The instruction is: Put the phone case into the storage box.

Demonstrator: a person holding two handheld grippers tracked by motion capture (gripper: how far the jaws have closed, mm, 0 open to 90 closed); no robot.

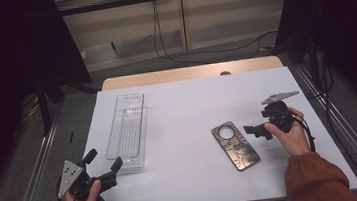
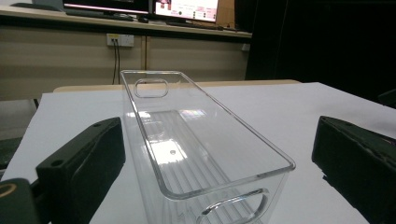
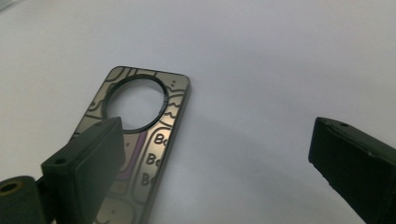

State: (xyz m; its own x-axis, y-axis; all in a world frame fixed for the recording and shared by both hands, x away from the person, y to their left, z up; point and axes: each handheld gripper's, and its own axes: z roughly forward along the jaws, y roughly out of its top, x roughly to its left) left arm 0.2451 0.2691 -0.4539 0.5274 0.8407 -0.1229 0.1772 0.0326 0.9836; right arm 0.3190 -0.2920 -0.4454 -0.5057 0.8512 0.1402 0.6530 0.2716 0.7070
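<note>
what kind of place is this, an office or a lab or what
Probably a lab or recording workspace: a white-covered table ringed by black curtains, cables trailing across the grey floor, and lit computer monitors on a bench behind. A person holds two handheld grippers.

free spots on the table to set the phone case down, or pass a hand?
Widest bare patch: white table between the clear plastic bin and the patterned phone case with a round cutout. The far strip behind both is bare too. Crowded: the near left corner by the left gripper, and around the right gripper beside the case.
</note>
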